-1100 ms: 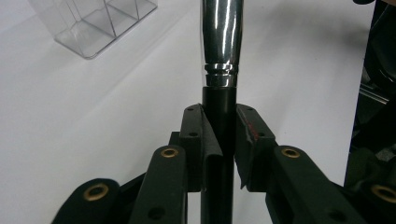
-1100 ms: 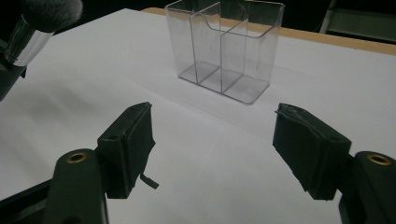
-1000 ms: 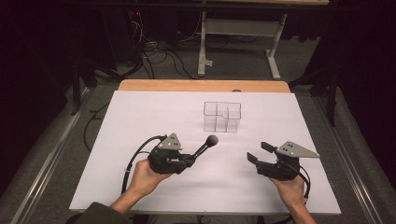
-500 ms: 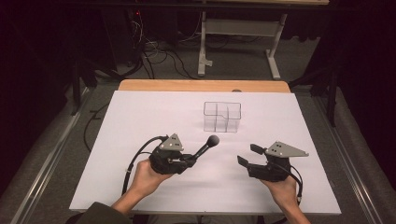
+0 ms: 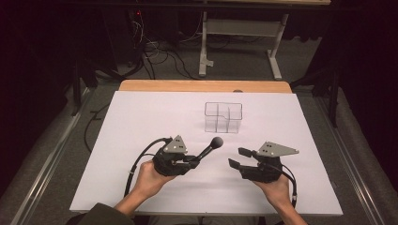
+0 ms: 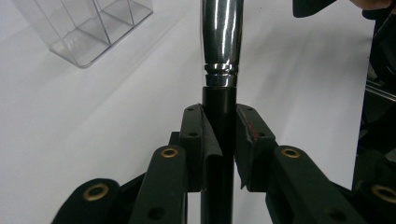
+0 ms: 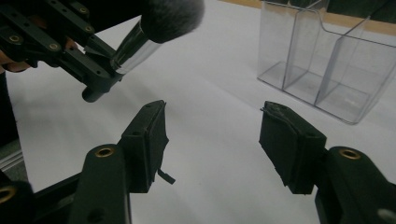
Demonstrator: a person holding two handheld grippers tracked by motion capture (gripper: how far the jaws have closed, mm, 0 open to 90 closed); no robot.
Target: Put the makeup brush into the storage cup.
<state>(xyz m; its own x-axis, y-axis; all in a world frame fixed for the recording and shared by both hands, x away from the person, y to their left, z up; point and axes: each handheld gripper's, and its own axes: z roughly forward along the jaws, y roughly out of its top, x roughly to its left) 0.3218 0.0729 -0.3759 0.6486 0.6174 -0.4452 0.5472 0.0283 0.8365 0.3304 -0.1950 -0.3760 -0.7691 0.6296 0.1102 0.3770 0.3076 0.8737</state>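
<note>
The left gripper pinches a makeup brush by its black handle, bristle head pointing up toward the clear acrylic organizer, which stands beyond both hands on the white surface. The right gripper, fingers spread and empty, hovers just beside the brush. Its handle end is hidden between the left fingers.
</note>
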